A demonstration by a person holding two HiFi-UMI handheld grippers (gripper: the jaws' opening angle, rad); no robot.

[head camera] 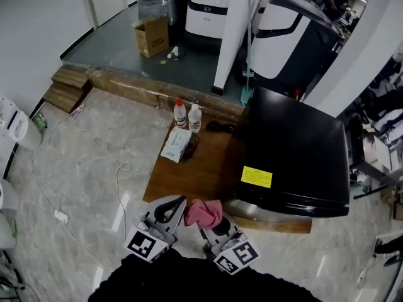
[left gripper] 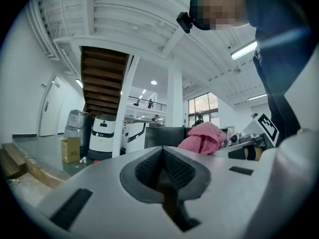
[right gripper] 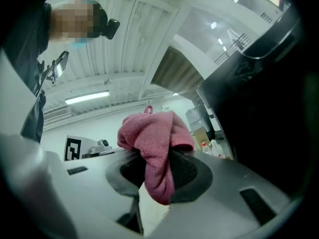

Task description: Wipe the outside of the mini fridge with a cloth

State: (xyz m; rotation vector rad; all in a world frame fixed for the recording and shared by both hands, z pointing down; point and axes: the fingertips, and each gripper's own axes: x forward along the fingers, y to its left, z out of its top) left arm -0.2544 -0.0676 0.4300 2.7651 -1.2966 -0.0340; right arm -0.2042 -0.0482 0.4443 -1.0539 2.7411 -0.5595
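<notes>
The black mini fridge (head camera: 296,153) stands on a low wooden platform (head camera: 192,168), its top bearing a yellow sticker (head camera: 256,177). A pink cloth (head camera: 203,212) is bunched in my right gripper (head camera: 211,219), which is shut on it just in front of the fridge's near left corner. In the right gripper view the pink cloth (right gripper: 155,146) hangs between the jaws, with the dark fridge (right gripper: 264,113) at the right. My left gripper (head camera: 173,207) is beside the right one, its jaws pressed together with nothing between them. The left gripper view catches the pink cloth (left gripper: 203,137) at right.
Two bottles (head camera: 187,115), a pack of wipes (head camera: 177,143) and a dark object (head camera: 217,128) lie on the platform's far end. A white cable (head camera: 94,168) trails over the marble floor at left. A cardboard box (head camera: 151,36) and white machines (head camera: 208,8) stand behind.
</notes>
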